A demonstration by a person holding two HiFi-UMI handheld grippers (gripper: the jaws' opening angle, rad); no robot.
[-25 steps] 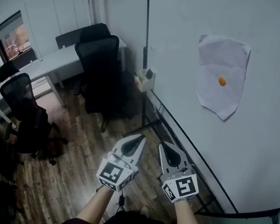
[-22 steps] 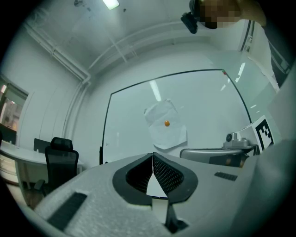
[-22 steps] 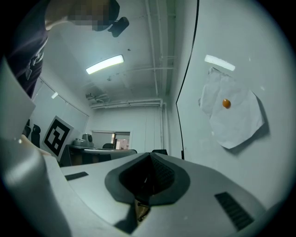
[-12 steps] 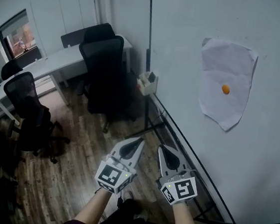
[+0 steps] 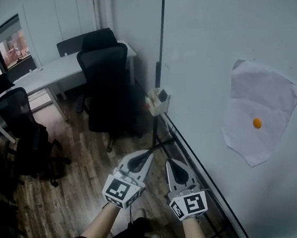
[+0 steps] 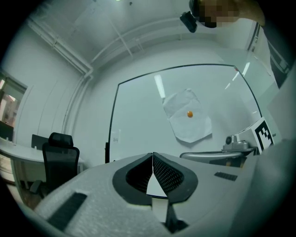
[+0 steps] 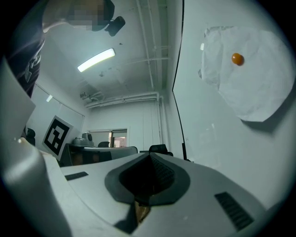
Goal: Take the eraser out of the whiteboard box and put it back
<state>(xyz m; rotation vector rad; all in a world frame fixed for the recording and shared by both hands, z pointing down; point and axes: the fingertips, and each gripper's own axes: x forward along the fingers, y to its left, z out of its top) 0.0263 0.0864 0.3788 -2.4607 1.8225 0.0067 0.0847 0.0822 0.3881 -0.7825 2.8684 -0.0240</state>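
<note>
A small white box (image 5: 155, 104) hangs at the lower left corner of the whiteboard (image 5: 227, 39). A dark eraser (image 5: 163, 95) stands in it. Both grippers are held side by side low in the head view, pointing toward the box and well short of it. My left gripper (image 5: 150, 153) (image 6: 152, 155) is shut, its jaw tips meeting with nothing between them. My right gripper (image 5: 168, 161) (image 7: 150, 156) is also shut and empty, and runs close along the whiteboard's face.
A sheet of paper (image 5: 258, 112) is pinned to the whiteboard by an orange magnet (image 5: 257, 123). Black office chairs (image 5: 102, 78) and a white desk (image 5: 53, 70) stand left of the box. The board's dark stand legs (image 5: 159, 141) cross the wooden floor (image 5: 75, 198).
Both grippers have moved forward along the whiteboard toward the box, still shut. The box, paper and magnet now sit lower and further right in the head view.
</note>
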